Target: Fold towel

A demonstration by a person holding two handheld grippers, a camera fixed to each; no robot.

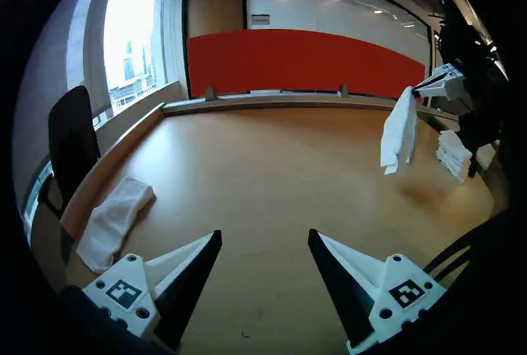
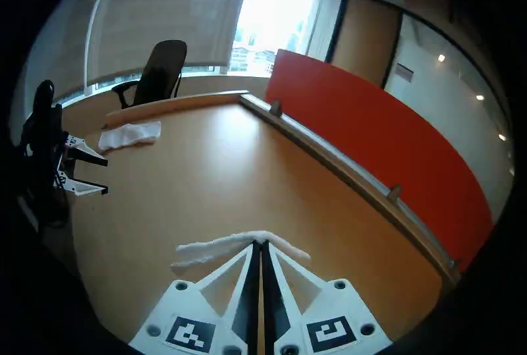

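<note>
My right gripper [image 2: 259, 245] is shut on the edge of a white towel [image 2: 230, 247], which it holds up above the wooden table [image 2: 217, 170]. From the left gripper view, that towel [image 1: 399, 132] hangs limp from the right gripper [image 1: 421, 87] at the far right. My left gripper [image 1: 263, 236] is open and holds nothing, low over the table [image 1: 263, 157] near its front. It also appears in the right gripper view, where the left gripper [image 2: 99, 174] is at the far left with its jaws apart.
A second rumpled white towel [image 1: 115, 220] [image 2: 130, 136] lies by the table's corner near a black chair [image 1: 69, 137] [image 2: 158, 72]. A stack of folded towels [image 1: 454, 154] sits at the right edge. A red partition [image 1: 303, 62] [image 2: 382, 137] runs along the far side.
</note>
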